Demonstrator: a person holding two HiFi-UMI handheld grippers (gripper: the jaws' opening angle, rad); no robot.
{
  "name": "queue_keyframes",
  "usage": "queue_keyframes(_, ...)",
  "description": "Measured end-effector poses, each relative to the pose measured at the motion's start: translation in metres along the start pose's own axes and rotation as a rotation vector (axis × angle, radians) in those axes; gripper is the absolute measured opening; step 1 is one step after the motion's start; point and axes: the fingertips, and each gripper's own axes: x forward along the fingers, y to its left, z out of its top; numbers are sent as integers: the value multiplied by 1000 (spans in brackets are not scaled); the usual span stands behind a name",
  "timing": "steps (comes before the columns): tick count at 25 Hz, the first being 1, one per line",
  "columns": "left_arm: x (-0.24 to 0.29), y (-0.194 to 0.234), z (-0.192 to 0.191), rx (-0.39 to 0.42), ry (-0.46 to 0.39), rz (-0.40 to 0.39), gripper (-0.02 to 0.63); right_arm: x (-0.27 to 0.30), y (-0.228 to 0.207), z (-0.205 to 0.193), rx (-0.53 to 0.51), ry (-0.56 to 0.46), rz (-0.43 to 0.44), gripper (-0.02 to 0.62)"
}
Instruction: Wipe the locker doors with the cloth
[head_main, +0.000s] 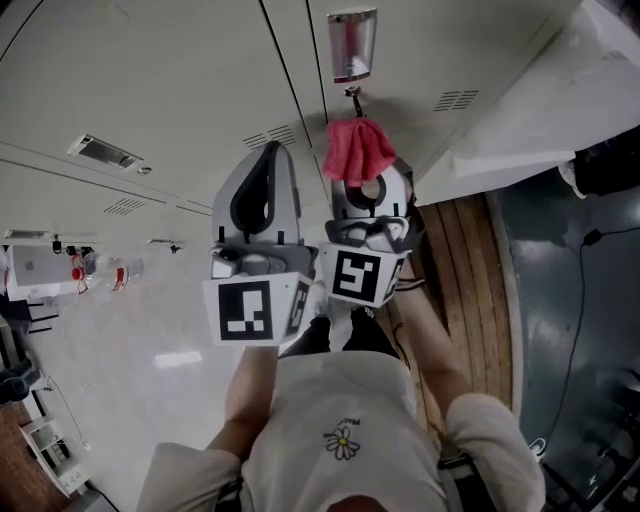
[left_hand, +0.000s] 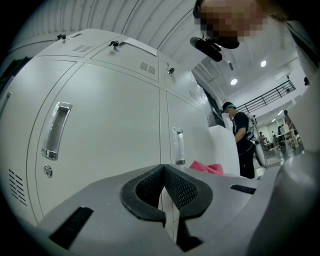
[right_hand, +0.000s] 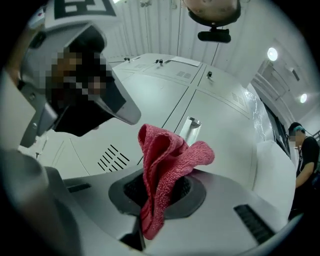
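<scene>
Cloth (right_hand: 167, 165), pink-red terry, bunched in folds and clamped between the jaws of the right gripper (right_hand: 159, 192). Its free end stands up toward twelve o'clock, near the handle (right_hand: 190, 128) of the locker doors (right_hand: 150, 92); we cannot tell whether it touches the panel. The left gripper (left_hand: 163, 186), at eight o'clock from the cloth in the head view, has its jaws together on nothing. The pale doors show neither streak nor damp patch, so we judge the wiping barely begun, with nearly every door left to do.
</scene>
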Motion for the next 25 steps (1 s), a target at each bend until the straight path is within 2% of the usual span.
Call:
queue_keyframes(13, -4, 9, -10, 10, 19, 31, 15, 27, 5, -16, -20, 4, -7, 32)
queue_keyframes(25, 12, -3, -23, 15, 45, 3, 15, 29, -38, -48, -46, 29, -63, 32)
